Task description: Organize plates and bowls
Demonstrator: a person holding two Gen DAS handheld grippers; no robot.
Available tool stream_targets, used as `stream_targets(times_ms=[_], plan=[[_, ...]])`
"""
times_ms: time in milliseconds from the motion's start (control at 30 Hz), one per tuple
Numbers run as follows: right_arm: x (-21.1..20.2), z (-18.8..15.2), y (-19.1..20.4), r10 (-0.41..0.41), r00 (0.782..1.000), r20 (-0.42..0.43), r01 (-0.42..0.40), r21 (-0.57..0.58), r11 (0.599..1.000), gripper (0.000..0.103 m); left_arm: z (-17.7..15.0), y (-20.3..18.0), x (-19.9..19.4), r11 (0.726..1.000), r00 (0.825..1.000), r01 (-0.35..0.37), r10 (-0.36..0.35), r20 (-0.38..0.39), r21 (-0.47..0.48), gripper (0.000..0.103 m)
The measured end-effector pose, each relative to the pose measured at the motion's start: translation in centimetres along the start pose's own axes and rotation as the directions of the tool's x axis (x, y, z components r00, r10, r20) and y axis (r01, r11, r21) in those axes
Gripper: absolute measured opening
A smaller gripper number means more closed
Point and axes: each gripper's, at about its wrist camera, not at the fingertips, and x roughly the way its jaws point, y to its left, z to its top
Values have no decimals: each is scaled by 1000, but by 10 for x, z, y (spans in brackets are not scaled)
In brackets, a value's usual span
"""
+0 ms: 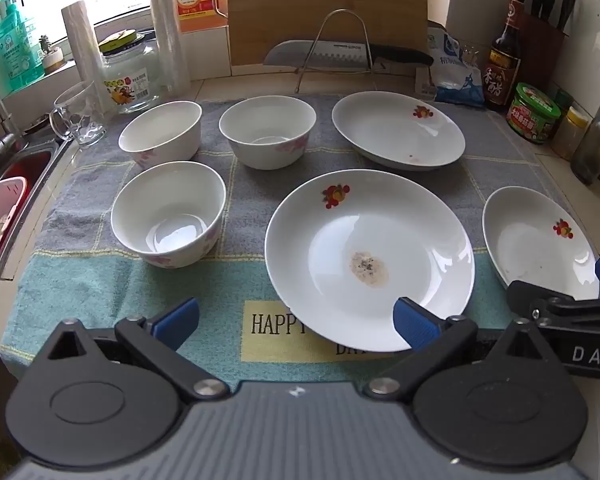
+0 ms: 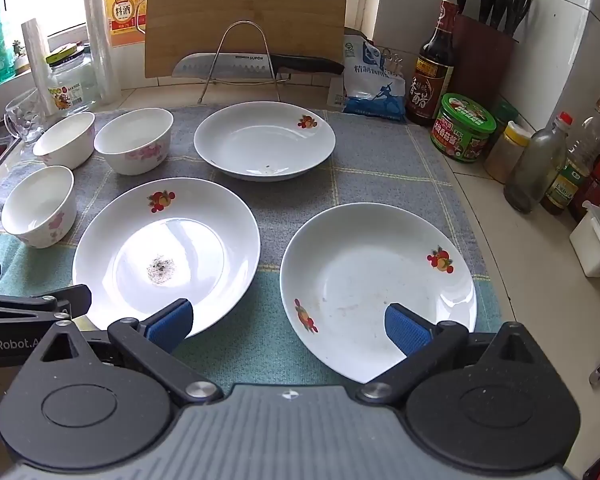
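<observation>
Three white bowls with pink flowers stand on the cloth at the left: a near bowl (image 1: 168,212) (image 2: 40,206), a far left bowl (image 1: 162,132) (image 2: 66,138) and a far middle bowl (image 1: 268,132) (image 2: 134,140). Three white plates with fruit prints lie to their right: a middle plate (image 1: 368,256) (image 2: 166,248) with a dark stain, a far plate (image 1: 398,130) (image 2: 264,140), and a right plate (image 1: 536,240) (image 2: 376,288). My left gripper (image 1: 296,322) hangs open over the middle plate's near rim. My right gripper (image 2: 288,326) is open, between the middle and right plates, holding nothing.
A grey and teal cloth (image 1: 240,188) covers the counter. A sink (image 1: 16,184) lies at the left, with a glass mug (image 1: 80,120) and jar (image 1: 130,76). Behind stand a cutting board (image 2: 246,12), a knife on a wire rack (image 2: 240,66), a salt bag (image 2: 374,80), bottles and jars (image 2: 434,64).
</observation>
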Motion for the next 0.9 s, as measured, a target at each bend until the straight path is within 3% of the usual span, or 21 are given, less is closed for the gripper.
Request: stream_targets(times_ms=[900], plan=[[-3, 1, 1, -5, 1000, 7, 5, -8, 1000, 103, 2, 0, 1, 1000, 1000, -9, 9, 2, 10, 102]])
